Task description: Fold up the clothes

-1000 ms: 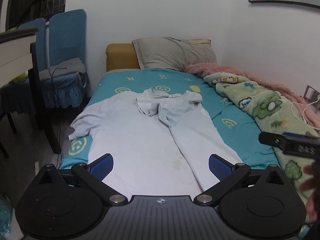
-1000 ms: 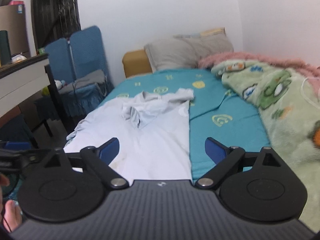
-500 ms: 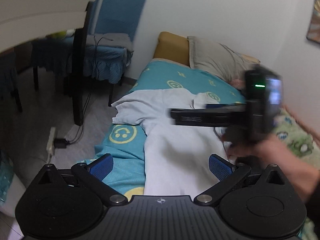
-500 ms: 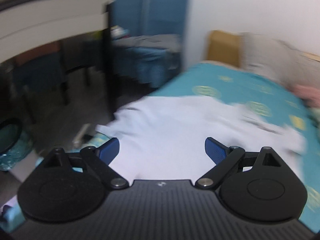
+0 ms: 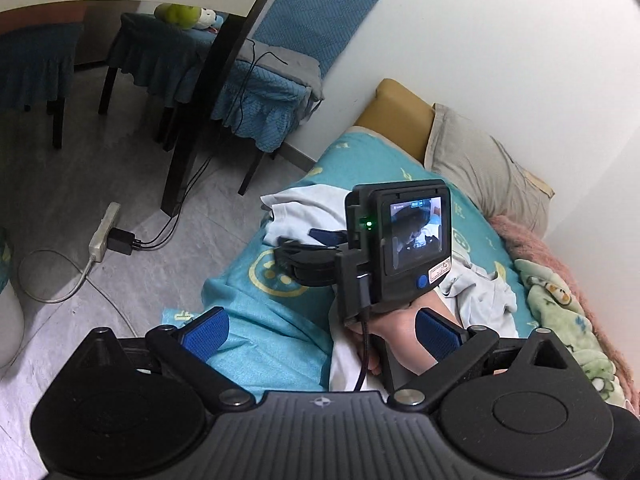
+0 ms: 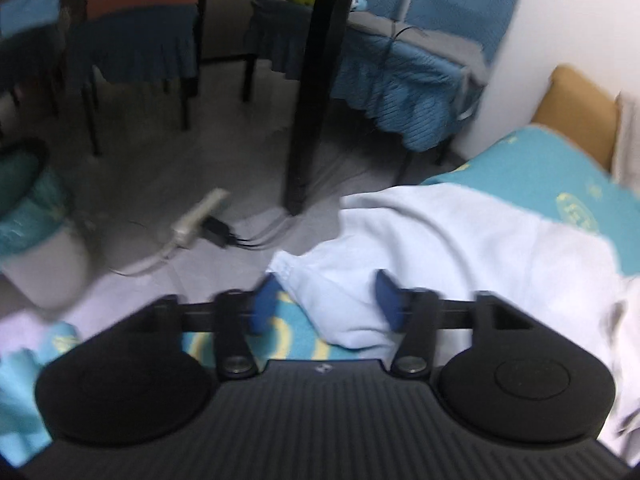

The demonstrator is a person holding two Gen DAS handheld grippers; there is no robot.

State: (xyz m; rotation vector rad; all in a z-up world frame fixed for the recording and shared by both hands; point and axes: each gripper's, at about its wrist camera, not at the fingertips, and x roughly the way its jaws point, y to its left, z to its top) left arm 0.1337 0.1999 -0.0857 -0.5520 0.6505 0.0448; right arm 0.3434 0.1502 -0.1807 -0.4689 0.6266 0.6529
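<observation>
A pale blue shirt (image 5: pixel 296 204) lies spread on the teal bed sheet (image 5: pixel 256 320), its sleeve hanging toward the bed's left edge. In the left wrist view a hand (image 5: pixel 404 332) holds my right gripper (image 5: pixel 290 248) out over that sleeve. The blurred right wrist view shows my right gripper (image 6: pixel 326 304) with its jaws partly narrowed, the sleeve end (image 6: pixel 340 292) bunched between the blue pads (image 6: pixel 266 296). My left gripper (image 5: pixel 320 332) stands open above the sheet's near edge, holding nothing. The shirt's crumpled collar part (image 5: pixel 484 296) lies further right.
Beside the bed the floor holds a power strip (image 5: pixel 103 232) with cables. A dark table leg (image 5: pixel 200 128) and blue-covered chairs (image 5: pixel 280 80) stand close by. A pillow (image 5: pixel 480 168) and a green blanket (image 5: pixel 560 320) lie on the bed's far side. A lined bin (image 6: pixel 36 208) stands at left.
Both grippers swung left toward the bed's edge. The right gripper came down onto the shirt's left sleeve and its jaws narrowed around it. The left gripper stayed open.
</observation>
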